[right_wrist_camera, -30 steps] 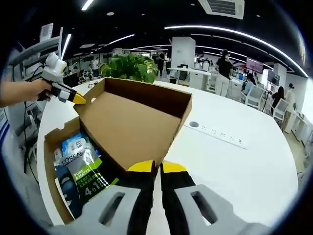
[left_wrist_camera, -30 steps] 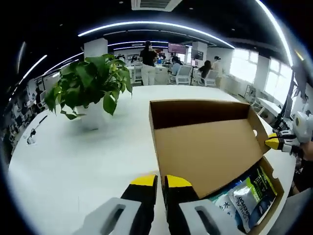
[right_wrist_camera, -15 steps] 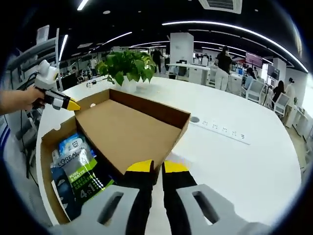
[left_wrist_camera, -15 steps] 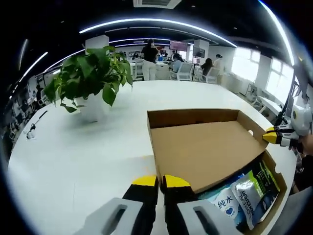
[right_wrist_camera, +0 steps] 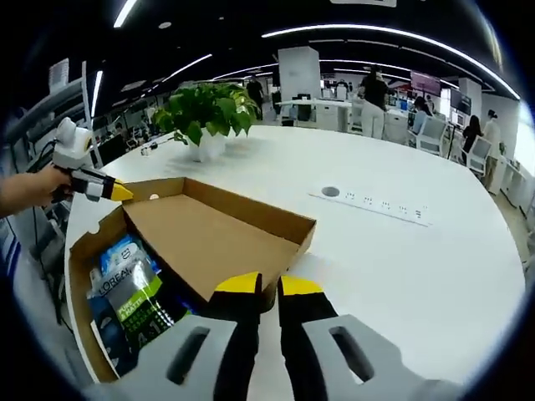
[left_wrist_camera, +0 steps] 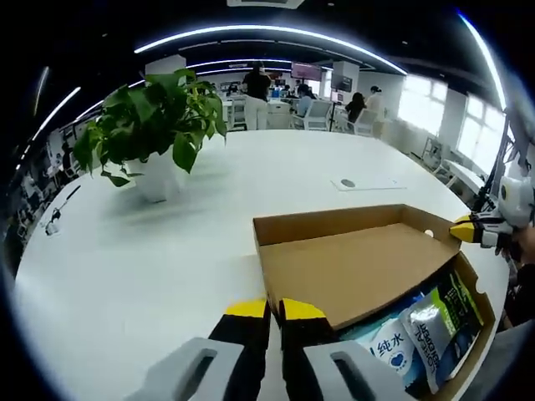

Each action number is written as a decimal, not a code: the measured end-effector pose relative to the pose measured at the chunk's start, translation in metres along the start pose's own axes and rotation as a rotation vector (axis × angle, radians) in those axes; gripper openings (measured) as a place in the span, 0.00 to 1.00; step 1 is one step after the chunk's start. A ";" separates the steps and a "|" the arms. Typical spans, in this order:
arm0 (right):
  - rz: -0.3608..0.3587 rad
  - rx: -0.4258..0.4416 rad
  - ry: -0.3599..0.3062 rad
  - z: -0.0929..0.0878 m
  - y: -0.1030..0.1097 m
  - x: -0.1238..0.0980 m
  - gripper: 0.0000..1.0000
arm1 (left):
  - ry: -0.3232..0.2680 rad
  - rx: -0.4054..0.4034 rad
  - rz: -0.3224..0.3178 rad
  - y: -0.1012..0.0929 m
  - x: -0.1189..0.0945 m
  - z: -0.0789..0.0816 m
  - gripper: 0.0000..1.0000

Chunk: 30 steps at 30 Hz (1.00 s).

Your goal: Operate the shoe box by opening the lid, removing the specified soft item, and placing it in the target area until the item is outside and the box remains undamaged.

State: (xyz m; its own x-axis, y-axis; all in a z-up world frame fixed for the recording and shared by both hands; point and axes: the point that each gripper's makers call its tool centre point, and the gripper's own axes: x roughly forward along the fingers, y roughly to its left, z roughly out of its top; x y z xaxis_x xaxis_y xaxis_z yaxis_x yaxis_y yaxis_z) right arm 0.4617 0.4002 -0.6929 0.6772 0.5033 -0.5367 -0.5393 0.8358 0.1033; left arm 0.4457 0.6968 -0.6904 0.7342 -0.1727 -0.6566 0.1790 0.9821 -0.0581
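Two grippers worked the shoe box [right_wrist_camera: 100, 251] near the table [right_wrist_camera: 401, 267] edge: over the last second its lid [left_wrist_camera: 355, 259] swung back almost flat. The left gripper [left_wrist_camera: 267, 311] and right gripper [right_wrist_camera: 260, 286], jaws together, pinched its corners. Soft packs [right_wrist_camera: 134, 292] lay exposed inside, ready for removal.

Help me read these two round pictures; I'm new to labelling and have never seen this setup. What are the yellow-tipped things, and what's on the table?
A person holds a handheld gripper in each hand, each carrying a fisheye camera. The left gripper and right gripper each pinch a corner of the lid of a cardboard shoe box on a white table. Soft packets lie inside the box. A potted plant stands further back, and a power strip lies on the table.
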 end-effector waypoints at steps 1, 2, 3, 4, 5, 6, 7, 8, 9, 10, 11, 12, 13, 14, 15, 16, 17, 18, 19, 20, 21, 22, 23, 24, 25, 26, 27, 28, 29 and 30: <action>-0.005 0.033 0.005 -0.001 -0.001 0.000 0.05 | 0.003 -0.004 0.002 0.000 -0.001 0.000 0.03; -0.008 0.051 0.008 -0.001 -0.002 -0.001 0.05 | 0.008 -0.006 0.001 -0.001 0.000 -0.001 0.04; -0.009 0.081 0.012 -0.001 -0.002 -0.001 0.05 | 0.033 -0.001 -0.005 -0.001 0.000 -0.006 0.04; -0.008 0.103 0.012 -0.001 -0.002 -0.001 0.06 | 0.050 0.015 -0.009 -0.002 0.000 -0.009 0.04; -0.006 0.115 0.008 0.000 -0.003 -0.002 0.06 | 0.054 0.023 -0.012 -0.003 -0.001 -0.011 0.04; 0.000 0.119 0.005 0.000 -0.002 -0.003 0.06 | 0.030 0.023 -0.006 -0.003 -0.003 -0.010 0.04; 0.001 0.122 0.006 0.000 -0.001 -0.004 0.06 | 0.035 0.018 -0.013 -0.005 -0.006 -0.012 0.05; 0.004 0.121 0.007 0.000 0.000 -0.006 0.07 | 0.031 0.007 -0.014 -0.005 -0.007 -0.011 0.06; 0.012 0.117 0.007 0.000 0.003 -0.009 0.07 | 0.026 -0.006 -0.020 -0.006 -0.009 -0.012 0.09; 0.015 0.112 0.007 0.000 0.004 -0.010 0.07 | 0.023 -0.007 -0.021 -0.007 -0.010 -0.012 0.13; 0.021 0.108 0.007 -0.001 0.006 -0.013 0.09 | 0.013 -0.011 -0.022 -0.008 -0.013 -0.012 0.17; 0.024 0.104 0.003 -0.002 0.007 -0.015 0.11 | 0.008 -0.012 -0.024 -0.009 -0.015 -0.012 0.20; 0.031 0.103 -0.003 -0.002 0.009 -0.019 0.13 | 0.004 -0.012 -0.024 -0.010 -0.017 -0.012 0.20; 0.033 0.106 -0.004 -0.002 0.010 -0.022 0.15 | 0.002 -0.012 -0.027 -0.011 -0.020 -0.012 0.20; 0.040 0.105 -0.007 -0.004 0.012 -0.026 0.16 | 0.001 -0.011 -0.028 -0.013 -0.022 -0.013 0.21; 0.043 0.104 -0.008 -0.004 0.013 -0.029 0.17 | -0.001 -0.012 -0.029 -0.015 -0.026 -0.013 0.22; 0.044 0.103 -0.007 -0.006 0.014 -0.031 0.17 | -0.002 -0.012 -0.031 -0.016 -0.028 -0.013 0.22; 0.047 0.096 -0.002 -0.008 0.016 -0.036 0.17 | -0.012 -0.014 -0.032 -0.018 -0.031 -0.013 0.23; 0.048 0.097 -0.002 -0.009 0.017 -0.039 0.18 | -0.016 -0.018 -0.035 -0.020 -0.033 -0.013 0.23; 0.054 0.096 -0.004 -0.010 0.019 -0.042 0.19 | -0.021 -0.022 -0.042 -0.023 -0.036 -0.012 0.24; 0.058 0.095 -0.007 -0.011 0.020 -0.045 0.20 | -0.022 -0.025 -0.048 -0.026 -0.038 -0.013 0.24; 0.060 0.095 -0.010 -0.012 0.022 -0.049 0.21 | -0.021 -0.024 -0.058 -0.030 -0.040 -0.014 0.25; 0.065 0.095 -0.009 -0.013 0.024 -0.051 0.22 | -0.020 -0.025 -0.063 -0.033 -0.042 -0.015 0.26; 0.070 0.097 -0.006 -0.014 0.026 -0.054 0.23 | -0.018 -0.024 -0.068 -0.035 -0.043 -0.016 0.27; 0.074 0.099 -0.008 -0.015 0.028 -0.057 0.24 | -0.015 -0.024 -0.079 -0.040 -0.046 -0.018 0.28; 0.080 0.095 -0.009 -0.016 0.032 -0.060 0.25 | -0.012 -0.023 -0.085 -0.042 -0.047 -0.019 0.28; 0.082 0.093 -0.007 -0.018 0.033 -0.063 0.25 | -0.007 -0.021 -0.098 -0.047 -0.049 -0.021 0.28; 0.086 0.091 -0.009 -0.019 0.036 -0.066 0.26 | -0.004 -0.022 -0.106 -0.050 -0.050 -0.023 0.28; 0.091 0.090 -0.009 -0.020 0.038 -0.068 0.26 | 0.003 -0.022 -0.121 -0.057 -0.052 -0.026 0.28; 0.095 0.090 -0.008 -0.022 0.040 -0.071 0.27 | 0.008 -0.022 -0.133 -0.061 -0.053 -0.028 0.28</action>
State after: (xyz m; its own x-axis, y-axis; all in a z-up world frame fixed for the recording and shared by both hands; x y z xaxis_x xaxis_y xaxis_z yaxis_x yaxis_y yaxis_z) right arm 0.3811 0.3930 -0.6687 0.6295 0.5827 -0.5139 -0.5542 0.8004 0.2286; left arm 0.3777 0.6483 -0.6729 0.6997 -0.3014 -0.6477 0.2601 0.9519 -0.1620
